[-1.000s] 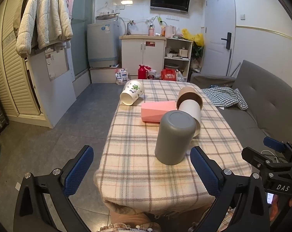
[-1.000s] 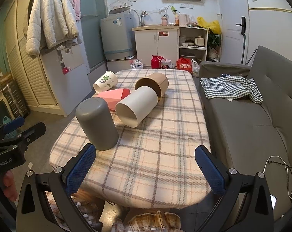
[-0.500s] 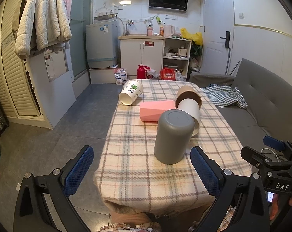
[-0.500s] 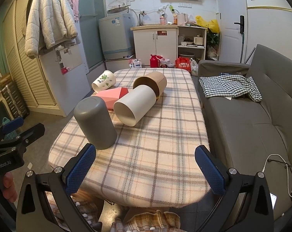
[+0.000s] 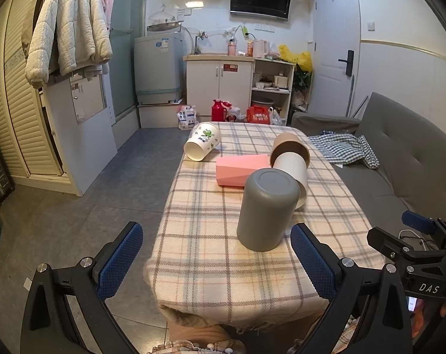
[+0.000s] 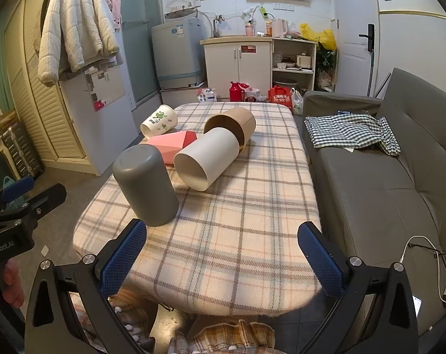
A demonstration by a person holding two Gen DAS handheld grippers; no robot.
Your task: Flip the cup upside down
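Observation:
A grey cup (image 5: 267,209) stands upside down near the front of the plaid-covered table (image 5: 211,253); it also shows in the right wrist view (image 6: 147,184). Behind it a white cup (image 6: 206,157), a brown cup (image 6: 231,124), a pink cup (image 6: 174,144) and a frog-print paper cup (image 6: 159,121) lie on their sides. My left gripper (image 5: 217,258) is open and empty, in front of and below the grey cup. My right gripper (image 6: 223,252) is open and empty over the table's front edge, to the right of the grey cup.
A grey sofa (image 6: 385,177) with a checked cloth (image 6: 349,131) runs along the table's right side. Open floor lies to the left (image 5: 75,191). A cabinet and washing machine stand at the far wall (image 5: 220,85).
Both grippers have drawn back slightly from the table; the cups look a little farther away. No cup has moved.

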